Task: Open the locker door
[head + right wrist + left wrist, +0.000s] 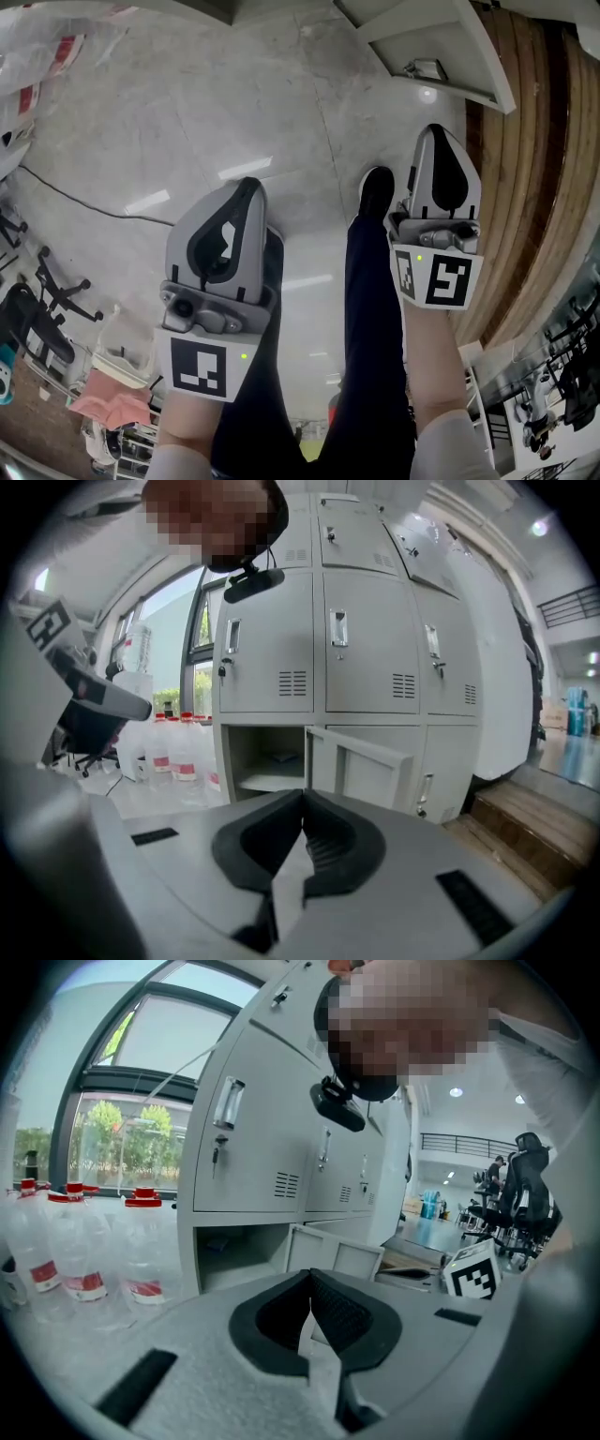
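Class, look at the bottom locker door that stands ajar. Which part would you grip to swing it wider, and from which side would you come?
Grip the open locker door by its free vertical edge, the one standing out into the room, coming from the front. The panel is thin and upright there, so two jaws could probably pinch it; no handle shows on this face.

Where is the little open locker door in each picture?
Head view: the open locker door is at the top right, seen from above.
Left gripper view: the door is just right of the middle, above the jaws, beside the open compartment.
Right gripper view: the door is in the middle, just above the jaws.
Shared landmark: the red-capped water bottles stand left of the lockers in both gripper views.
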`<state>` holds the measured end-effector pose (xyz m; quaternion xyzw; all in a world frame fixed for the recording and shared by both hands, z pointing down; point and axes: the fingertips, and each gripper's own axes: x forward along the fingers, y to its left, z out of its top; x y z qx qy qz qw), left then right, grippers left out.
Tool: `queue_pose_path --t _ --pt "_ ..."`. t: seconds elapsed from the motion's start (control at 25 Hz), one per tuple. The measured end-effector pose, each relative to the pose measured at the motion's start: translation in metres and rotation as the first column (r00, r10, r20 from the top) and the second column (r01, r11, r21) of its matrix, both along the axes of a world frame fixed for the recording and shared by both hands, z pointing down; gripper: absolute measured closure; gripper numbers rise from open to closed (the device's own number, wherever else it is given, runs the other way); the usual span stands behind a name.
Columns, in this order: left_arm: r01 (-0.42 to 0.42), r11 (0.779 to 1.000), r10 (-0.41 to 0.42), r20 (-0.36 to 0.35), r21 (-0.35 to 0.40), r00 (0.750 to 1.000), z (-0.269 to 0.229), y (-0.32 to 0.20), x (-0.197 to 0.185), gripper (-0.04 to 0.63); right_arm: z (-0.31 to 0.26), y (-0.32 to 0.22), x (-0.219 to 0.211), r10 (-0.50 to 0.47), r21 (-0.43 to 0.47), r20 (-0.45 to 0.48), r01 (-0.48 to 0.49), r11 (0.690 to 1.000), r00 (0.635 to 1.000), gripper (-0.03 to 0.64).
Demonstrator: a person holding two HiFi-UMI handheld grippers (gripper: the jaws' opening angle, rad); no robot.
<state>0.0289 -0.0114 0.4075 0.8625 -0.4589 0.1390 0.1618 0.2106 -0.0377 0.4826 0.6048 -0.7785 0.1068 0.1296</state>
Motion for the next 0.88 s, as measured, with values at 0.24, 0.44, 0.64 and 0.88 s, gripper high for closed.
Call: queue_pose_path --t 0.24,0.44,0.64,0.88 --pt "0.075 0.997 -0.076 0.018 0.032 0.997 -0.005 -0.008 -0.023 0.586 -0.041 0.013 -0.013 -0.014 0.044 0.052 0.012 0.999 0.999 0.604" --pt "0.146 0.987 -0.148 0.031 0.063 0.989 -0.011 -0.013 -0.045 0.586 -0.059 0.017 -0.016 0.006 0.064 0.085 -0.012 0.998 0.996 0.604" --pt "0.187 0.98 -0.189 0.029 0.065 0.982 -0.011 -0.016 -0.059 0.586 -0.067 0.016 -0.023 -0.016 0.08 0.073 0.01 0.997 0.997 0.604" --pt "0.211 0.975 -0.213 0.029 0.066 0.977 -0.011 -0.018 -0.071 0.586 -0.076 0.014 -0.034 -0.037 0.098 0.096 0.027 0.995 0.995 0.604"
